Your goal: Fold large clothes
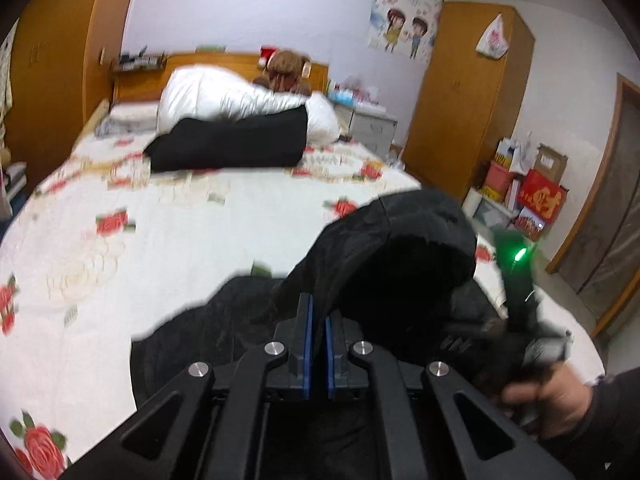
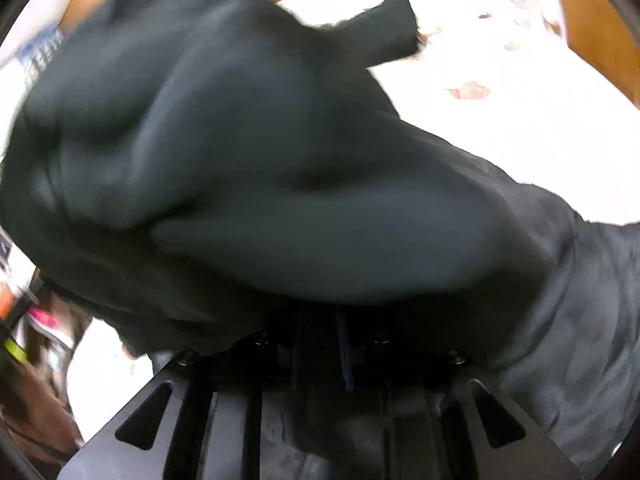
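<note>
My left gripper (image 1: 319, 316) has its fingers together on the black garment (image 1: 400, 248); right gripper (image 2: 320, 320) clamps bunched fabric. Risk: cloth slips near the bed (image 1: 160, 232) edge, spoiling the fold.

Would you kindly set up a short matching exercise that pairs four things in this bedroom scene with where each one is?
Things:
1. black garment
2. folded black item
3. white plastic bag
4. red box

Places:
A. hanging on the wardrobe
B. on the floor beside the bed
C. at the near edge of the bed, by the left gripper
D. farther up the bed, against the white duvet

Pairs: 1-C, 2-D, 3-A, 4-B
</note>
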